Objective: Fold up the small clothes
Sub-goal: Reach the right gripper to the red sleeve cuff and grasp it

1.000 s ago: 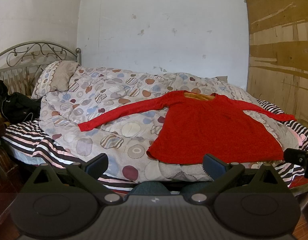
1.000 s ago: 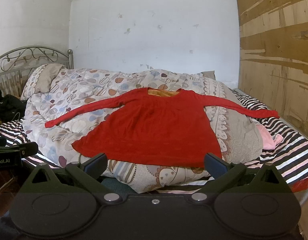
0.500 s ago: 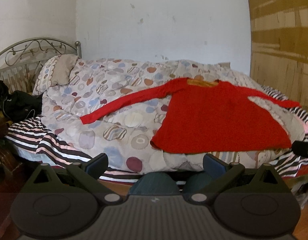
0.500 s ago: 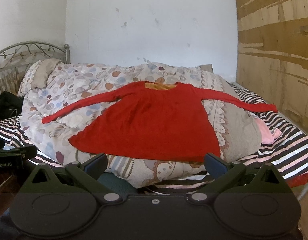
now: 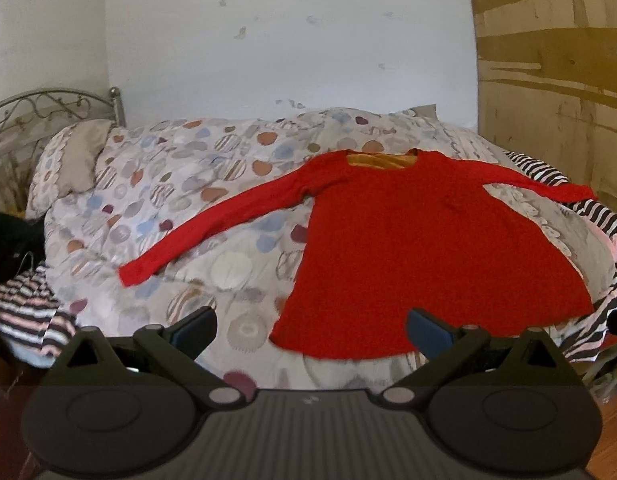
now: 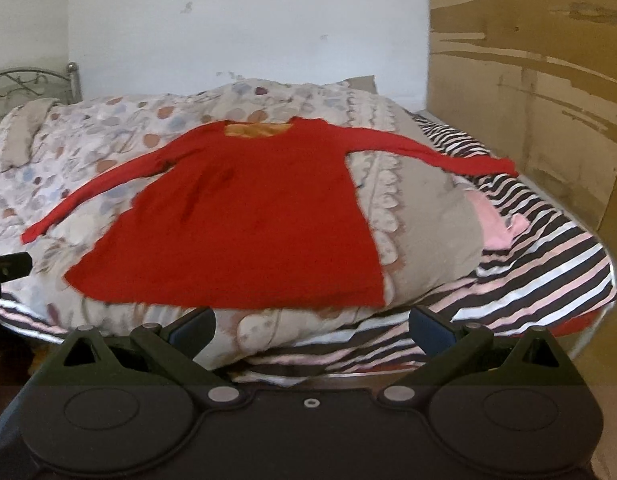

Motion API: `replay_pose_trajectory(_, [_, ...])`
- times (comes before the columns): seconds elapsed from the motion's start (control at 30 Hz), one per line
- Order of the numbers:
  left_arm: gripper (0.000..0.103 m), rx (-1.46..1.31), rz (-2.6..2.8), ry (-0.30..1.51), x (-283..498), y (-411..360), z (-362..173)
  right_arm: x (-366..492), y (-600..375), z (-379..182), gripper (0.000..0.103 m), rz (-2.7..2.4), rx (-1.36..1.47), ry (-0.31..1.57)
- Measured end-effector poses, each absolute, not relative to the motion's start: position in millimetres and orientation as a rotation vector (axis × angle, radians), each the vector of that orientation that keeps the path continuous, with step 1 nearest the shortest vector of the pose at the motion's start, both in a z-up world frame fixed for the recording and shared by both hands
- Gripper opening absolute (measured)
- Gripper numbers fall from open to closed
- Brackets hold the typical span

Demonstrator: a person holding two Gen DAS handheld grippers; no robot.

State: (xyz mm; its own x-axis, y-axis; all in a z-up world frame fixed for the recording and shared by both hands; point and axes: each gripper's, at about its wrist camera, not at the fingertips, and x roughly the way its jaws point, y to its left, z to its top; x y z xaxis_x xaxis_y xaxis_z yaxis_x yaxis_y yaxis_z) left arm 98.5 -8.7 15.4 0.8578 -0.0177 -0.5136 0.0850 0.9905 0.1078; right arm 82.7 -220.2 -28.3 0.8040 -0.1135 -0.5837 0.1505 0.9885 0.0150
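A red long-sleeved top (image 5: 424,248) (image 6: 244,224) lies flat and spread out on a patterned duvet, both sleeves stretched sideways and an orange lining showing at the neck. My left gripper (image 5: 311,330) is open, just short of the top's lower left hem corner. My right gripper (image 6: 311,328) is open too, hovering in front of the hem's right half near the bed's front edge. Neither one touches the cloth.
The duvet (image 5: 180,200) covers a bed with a striped sheet (image 6: 540,264) and a metal headboard (image 5: 36,108) at the left. A wooden panel (image 6: 528,80) stands along the right. A pink cloth (image 6: 496,224) lies right of the top. Dark items (image 5: 8,244) sit at the far left.
Both grippers have moved closer to the bed; the red top looms larger and lower in each view. The jaws stay open and the top has not moved.
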Motion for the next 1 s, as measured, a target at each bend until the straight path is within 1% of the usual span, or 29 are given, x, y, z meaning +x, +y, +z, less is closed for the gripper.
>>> replay_pose_trajectory(0.33, [0.103, 0.153, -0.089, 0.556, 169.0, -27.3, 40.3, 139.0, -242.4, -21.2, 0.103, -0.203, 0.067, 0.65])
replay_pose_trajectory(0.53, [0.103, 0.181, -0.111, 0.572, 216.9, -46.4, 43.0, 179.1, -262.0, -22.4, 0.103, -0.243, 0.098, 0.655])
replay_pose_trajectory(0.73, [0.103, 0.183, -0.125, 0.613, 268.0, -63.3, 32.8, 219.7, -282.9, -27.7, 0.103, -0.279, 0.114, 0.682])
replay_pose_trajectory(1.0, [0.103, 0.17, -0.142, 0.704, 331.8, -87.0, 1.4, 257.4, -320.3, -53.9, 0.103, -0.321, 0.182, 0.7])
